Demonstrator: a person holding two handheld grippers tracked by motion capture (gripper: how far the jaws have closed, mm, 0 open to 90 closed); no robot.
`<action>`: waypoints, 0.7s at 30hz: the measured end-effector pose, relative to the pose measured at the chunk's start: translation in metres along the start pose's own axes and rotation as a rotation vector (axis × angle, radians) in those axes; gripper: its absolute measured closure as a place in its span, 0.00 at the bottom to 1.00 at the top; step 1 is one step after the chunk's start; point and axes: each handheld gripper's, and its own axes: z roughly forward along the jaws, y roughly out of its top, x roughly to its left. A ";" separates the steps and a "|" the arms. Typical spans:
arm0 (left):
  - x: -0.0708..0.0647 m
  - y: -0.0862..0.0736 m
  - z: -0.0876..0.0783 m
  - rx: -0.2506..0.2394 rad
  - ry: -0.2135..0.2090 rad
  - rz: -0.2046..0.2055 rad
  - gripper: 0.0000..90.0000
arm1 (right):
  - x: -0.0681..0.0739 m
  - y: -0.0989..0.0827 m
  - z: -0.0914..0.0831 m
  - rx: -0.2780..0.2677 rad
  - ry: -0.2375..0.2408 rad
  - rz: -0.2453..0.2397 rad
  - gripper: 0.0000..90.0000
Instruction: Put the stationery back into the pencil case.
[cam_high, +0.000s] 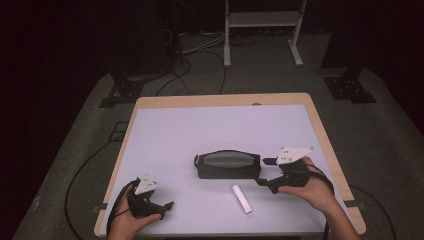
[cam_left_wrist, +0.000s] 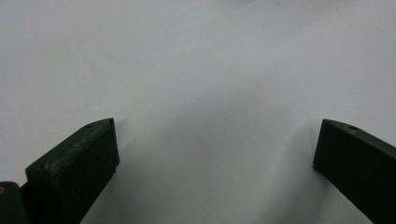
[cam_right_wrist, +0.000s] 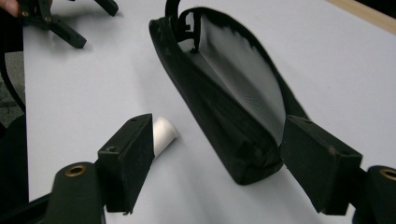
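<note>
Two wide-open grippers: our right gripper (cam_right_wrist: 217, 161) straddles the pouch's (cam_high: 227, 165) three-o'clock end at table centre, pads not pressing; we should close squarely on it, sparing the white tube (cam_high: 241, 198) at five o'clock; left gripper (cam_high: 167, 206) waits, empty.

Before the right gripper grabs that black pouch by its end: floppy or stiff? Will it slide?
The black pouch looks like soft fabric with a mesh panel, so it probably sags when lifted by one end. It looks slim and unfilled, so likely light. On the smooth white table it may slide if nudged by the open right gripper.
</note>
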 end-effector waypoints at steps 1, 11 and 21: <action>0.000 0.000 0.000 0.000 0.000 0.000 0.00 | 0.001 -0.002 0.000 0.001 -0.001 0.001 0.28; 0.000 0.000 0.000 0.000 0.001 0.001 0.00 | 0.011 -0.019 0.004 0.025 0.017 0.045 0.29; 0.000 0.000 0.000 0.001 0.001 0.002 0.00 | 0.024 -0.028 0.006 0.025 0.009 0.032 0.29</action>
